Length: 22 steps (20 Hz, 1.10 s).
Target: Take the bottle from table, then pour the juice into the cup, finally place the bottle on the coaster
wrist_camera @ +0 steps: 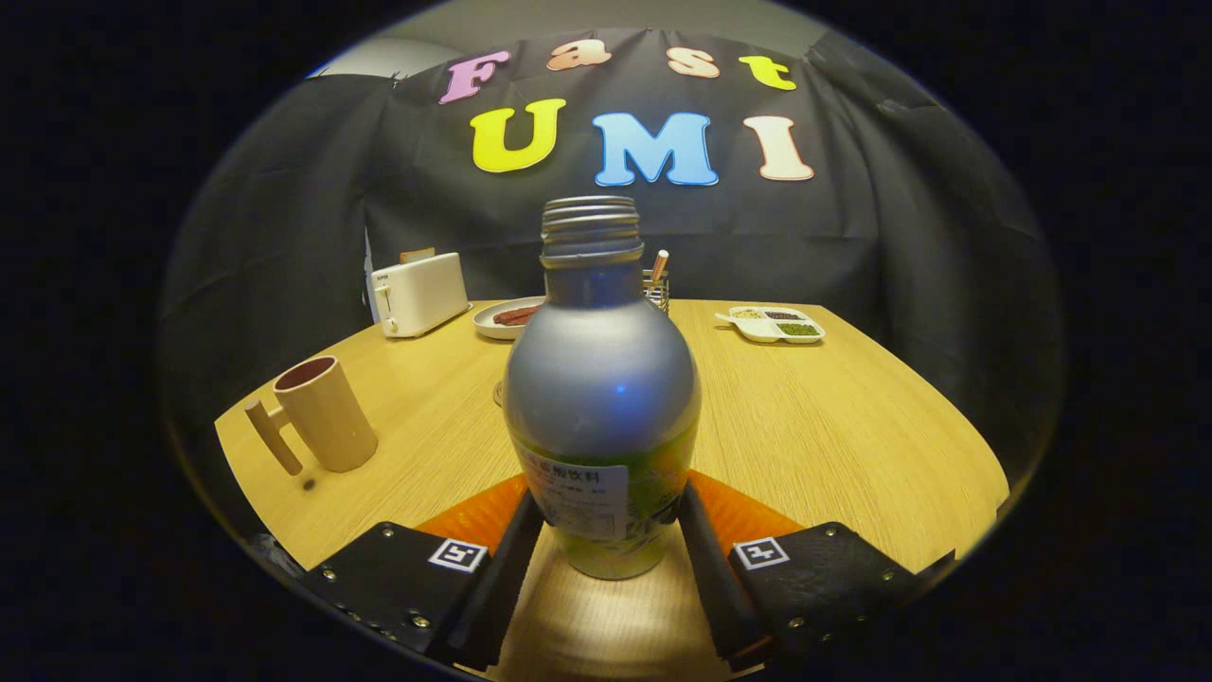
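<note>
The hand-held gripper (pixel 606 530) points level across the counter (pixel 833 426), its fingers clamped on the upright, uncapped bottle (pixel 601 398) standing between them. A cup (pixel 322 412) stands well left; toaster (pixel 418 294) and dishes line the far edge.

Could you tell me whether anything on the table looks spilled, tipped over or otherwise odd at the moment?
Nothing stands out. The bottle stands upright and uncapped between the fingers of the hand-held gripper, which press its sides. The cup stands upright to one side, and the wooden table shows no spill.
</note>
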### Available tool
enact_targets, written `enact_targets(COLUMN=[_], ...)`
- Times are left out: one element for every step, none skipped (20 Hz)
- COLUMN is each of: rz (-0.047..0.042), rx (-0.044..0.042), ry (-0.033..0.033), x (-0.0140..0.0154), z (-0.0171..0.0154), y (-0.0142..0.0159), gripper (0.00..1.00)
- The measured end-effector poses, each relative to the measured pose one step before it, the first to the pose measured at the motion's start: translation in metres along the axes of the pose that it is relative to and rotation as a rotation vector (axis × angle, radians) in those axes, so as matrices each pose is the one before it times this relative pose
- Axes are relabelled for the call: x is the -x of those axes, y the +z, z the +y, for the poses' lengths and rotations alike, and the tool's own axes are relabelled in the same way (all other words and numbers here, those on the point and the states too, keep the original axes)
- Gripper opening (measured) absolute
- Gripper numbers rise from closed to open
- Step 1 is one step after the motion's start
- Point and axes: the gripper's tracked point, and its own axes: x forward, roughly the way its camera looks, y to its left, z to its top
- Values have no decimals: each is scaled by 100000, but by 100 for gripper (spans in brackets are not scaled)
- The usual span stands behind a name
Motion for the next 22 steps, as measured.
enact_targets(rz=[542, 915, 613, 1222, -247, 592, 5, -713, -143, -228, -531, -253, -225, -321, -174, -203, 23, 426, 171, 347, 499, 809], rx=[279, 1452, 954, 1005, 2108, 2609, 3068, 3636, 4305, 4304, 3915, 4119, 3988, 3774, 3628, 3938, 4078, 3720, 3441, 3349, 3435, 3917], ry=[-647, -2013, -1186, -395, -1762, 749, 472, -103, -12, 68, 60, -14, -4, 356, 347, -67, -163, 124, -182, -192, -754, -218], x=[108, 130, 60, 7, 39, 262, 116, 73, -68, -122, -114, -50, -101, -205, -72, -262, -60, -148, -221, -209, -51, -325], z=[-61, -378, -189, 94, -143, 147, 242, 234, 214, 199, 420, 251, 326, 308, 407, 304, 324, 280, 261, 235, 48, 228], y=[171, 23, 236, 66, 470, 497, 632, 764, 842, 539, 655, 593, 679, 571, 684, 456, 498, 309, 528, 407, 405, 282], gripper=[79, 80, 78, 75, 75, 71, 71, 71, 71, 71, 71, 71, 71, 71, 71, 71, 71, 71, 71, 71, 71, 71])
